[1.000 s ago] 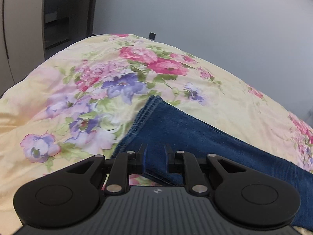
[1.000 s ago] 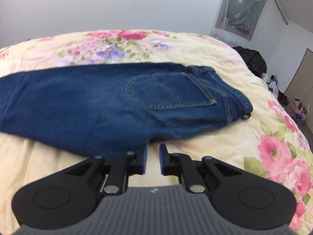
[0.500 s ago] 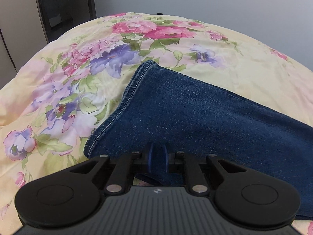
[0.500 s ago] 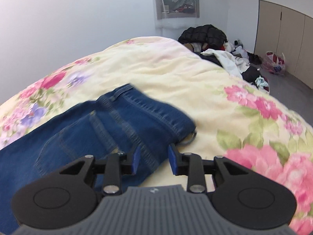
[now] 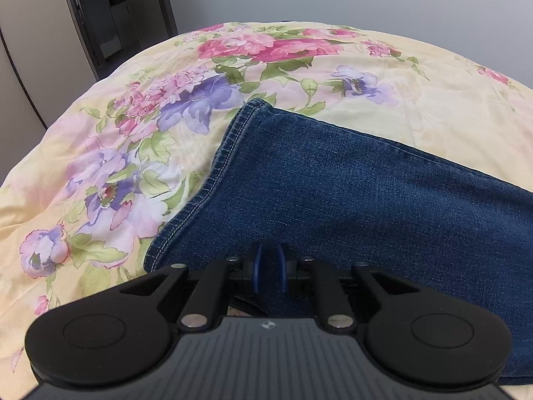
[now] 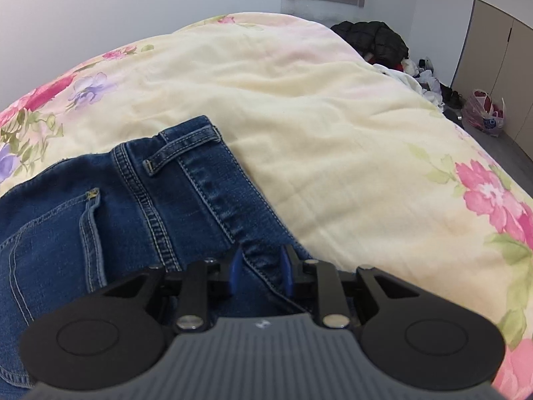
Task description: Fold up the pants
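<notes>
Left wrist view: the left gripper (image 5: 269, 271) sits low over the leg end of the jeans (image 5: 349, 193), which lie flat on a floral duvet (image 5: 116, 166) covering the bed. Its jaws are drawn close with a fold of denim pinched between the blue pads (image 5: 256, 268), so it is grasping the cloth near the near edge of the leg, a little in from the hem (image 5: 213, 173). Holding there probably gives control of the leg end, so that it can be lifted and carried toward the waist. A dark doorway (image 5: 113, 10) shows beyond the bed.

Right wrist view: the right gripper (image 6: 261, 271) is at the other end, over the waistband (image 6: 213, 180), with a belt loop (image 6: 180, 156) and a back pocket (image 6: 50, 233) lying to the left of it. Its jaws are closing, and the waistband edge runs between them; the pads do not clearly press on it yet, so I judge the grip unfinished. Taking the waist likely serves to anchor the garment while the legs are brought over. Past the bed, a dark jacket (image 6: 369, 40) and a plastic bag (image 6: 484, 113) lie on the floor, well apart from the work.
</notes>
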